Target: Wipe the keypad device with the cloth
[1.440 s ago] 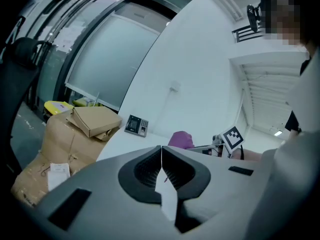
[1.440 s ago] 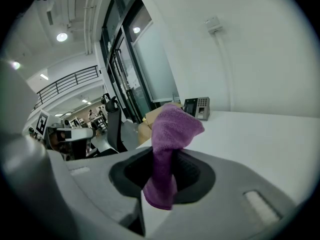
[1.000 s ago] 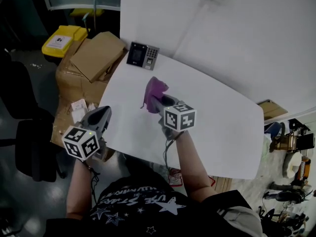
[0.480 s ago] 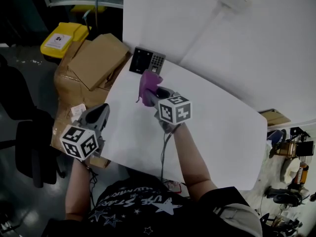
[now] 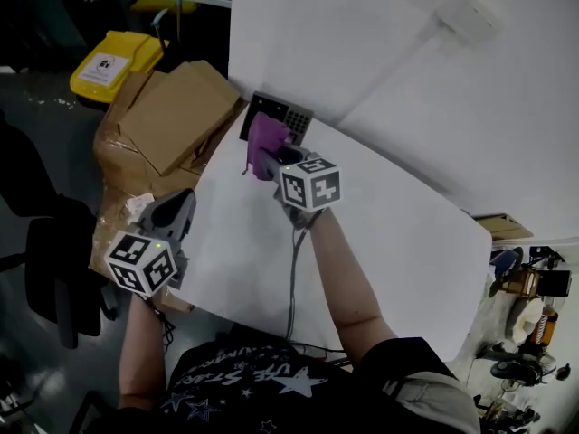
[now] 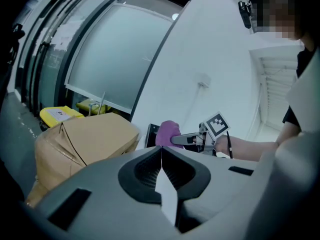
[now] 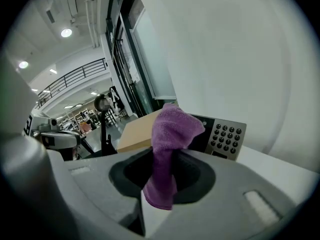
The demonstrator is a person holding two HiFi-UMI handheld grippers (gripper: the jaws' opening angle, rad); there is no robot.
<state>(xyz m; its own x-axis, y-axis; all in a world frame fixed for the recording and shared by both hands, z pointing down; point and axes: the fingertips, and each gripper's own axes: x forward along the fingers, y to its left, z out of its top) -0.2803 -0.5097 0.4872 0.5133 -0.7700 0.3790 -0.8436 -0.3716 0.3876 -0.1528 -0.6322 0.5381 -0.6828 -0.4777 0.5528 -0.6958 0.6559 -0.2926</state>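
Found the purple towelling cloth napped and matt, fibres rough-looking. Recorded the rectangular keypad device with glossy black panel and satin silver-grey face, dark rounded buttons. Noted smooth matt white counter. Logged plain brown cardboard boxes, dull paper finish. Observed grey matt moulded plastic on left claw and right claw.

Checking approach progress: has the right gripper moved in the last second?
Yes. The right gripper, shut on the purple cloth, has advanced toward the keypad device; the cloth now overlaps it in the head view.
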